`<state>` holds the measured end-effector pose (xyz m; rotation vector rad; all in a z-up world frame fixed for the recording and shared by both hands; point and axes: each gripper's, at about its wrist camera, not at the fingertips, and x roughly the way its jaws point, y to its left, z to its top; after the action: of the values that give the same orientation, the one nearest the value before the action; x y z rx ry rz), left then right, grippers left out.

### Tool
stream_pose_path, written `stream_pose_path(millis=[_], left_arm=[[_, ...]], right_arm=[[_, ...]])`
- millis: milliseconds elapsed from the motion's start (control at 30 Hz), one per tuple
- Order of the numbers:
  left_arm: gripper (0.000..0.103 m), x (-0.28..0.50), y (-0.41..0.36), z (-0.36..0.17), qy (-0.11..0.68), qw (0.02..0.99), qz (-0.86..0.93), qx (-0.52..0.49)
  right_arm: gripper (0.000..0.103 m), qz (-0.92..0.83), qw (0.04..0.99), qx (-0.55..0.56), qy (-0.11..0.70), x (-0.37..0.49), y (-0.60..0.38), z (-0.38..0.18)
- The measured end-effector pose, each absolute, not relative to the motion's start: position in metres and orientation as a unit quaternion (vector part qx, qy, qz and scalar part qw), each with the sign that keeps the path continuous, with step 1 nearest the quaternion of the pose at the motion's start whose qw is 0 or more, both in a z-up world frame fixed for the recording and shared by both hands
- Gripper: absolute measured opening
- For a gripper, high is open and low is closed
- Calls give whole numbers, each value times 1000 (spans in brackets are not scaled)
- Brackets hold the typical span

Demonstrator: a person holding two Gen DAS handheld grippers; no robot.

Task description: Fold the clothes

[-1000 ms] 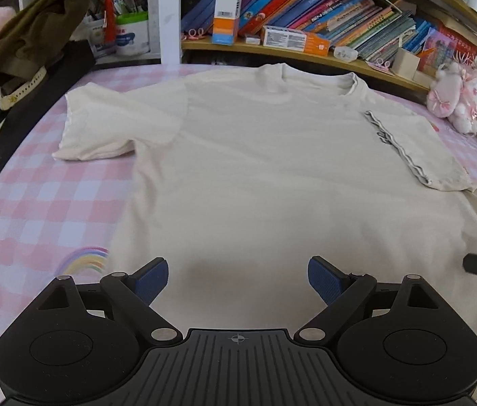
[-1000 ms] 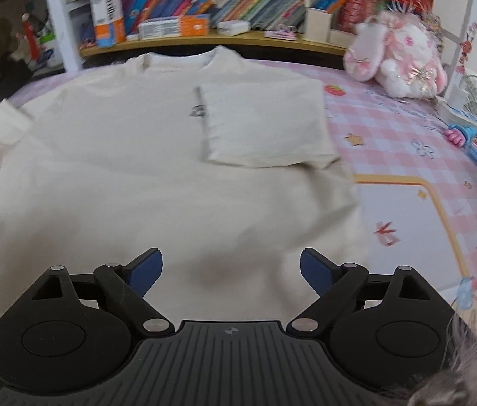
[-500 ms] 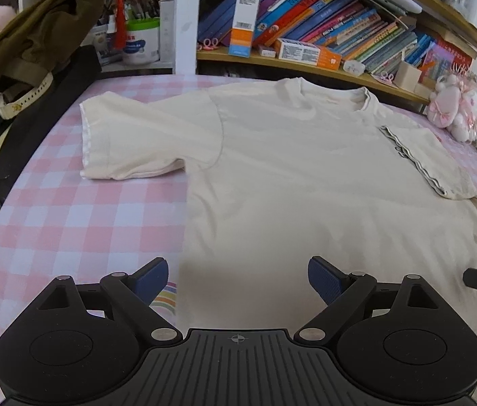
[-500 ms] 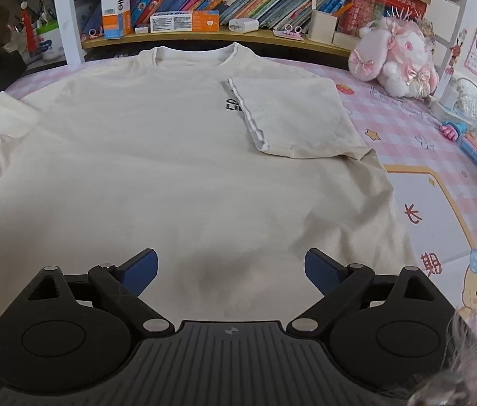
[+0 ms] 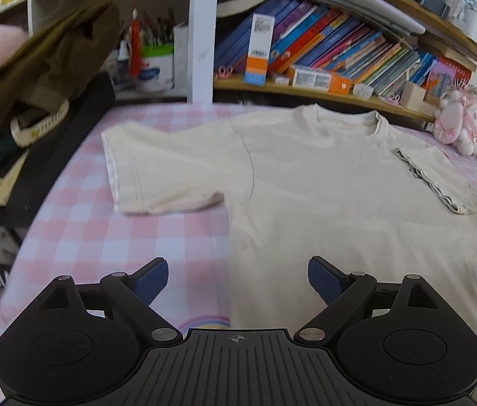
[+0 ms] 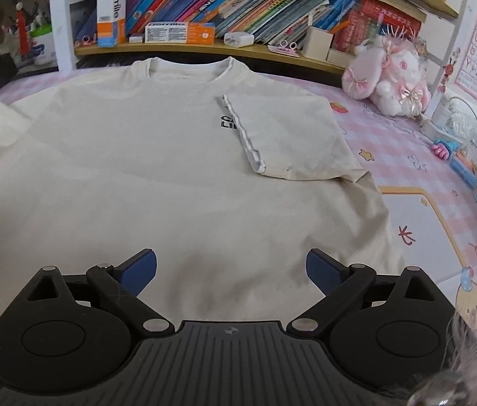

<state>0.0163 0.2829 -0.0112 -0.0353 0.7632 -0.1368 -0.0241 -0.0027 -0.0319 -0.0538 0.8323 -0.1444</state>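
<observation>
A cream T-shirt lies flat on the pink checked table, neck toward the bookshelf. Its left sleeve is spread out to the side. The right sleeve is folded in over the chest and partly covers a black print. My left gripper is open above the shirt's left side edge near the hem, with nothing between its blue pads. My right gripper hovers open over the lower right part of the T-shirt, also empty. The tip of the right gripper shows at the right edge of the left wrist view.
A bookshelf with books and boxes runs along the back. A pink plush rabbit sits at the back right, with toys and a cable further right. Dark clothes and a bag are piled off the table's left edge.
Both grippers have shifted sideways: the left one toward the shirt's left edge, so the spread sleeve now sits nearer the centre; the right view has drawn back and shows more shirt.
</observation>
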Motion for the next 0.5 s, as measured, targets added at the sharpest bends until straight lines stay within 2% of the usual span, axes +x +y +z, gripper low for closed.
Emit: stream_pose_path(millis=[167, 500], left_arm=[[96, 26, 292, -11, 367, 929, -47, -28], [96, 45, 326, -20, 389, 918, -4, -81]], right_arm=[[97, -65, 908, -24, 412, -23, -1, -32], [98, -78, 904, -34, 420, -27, -5, -31]])
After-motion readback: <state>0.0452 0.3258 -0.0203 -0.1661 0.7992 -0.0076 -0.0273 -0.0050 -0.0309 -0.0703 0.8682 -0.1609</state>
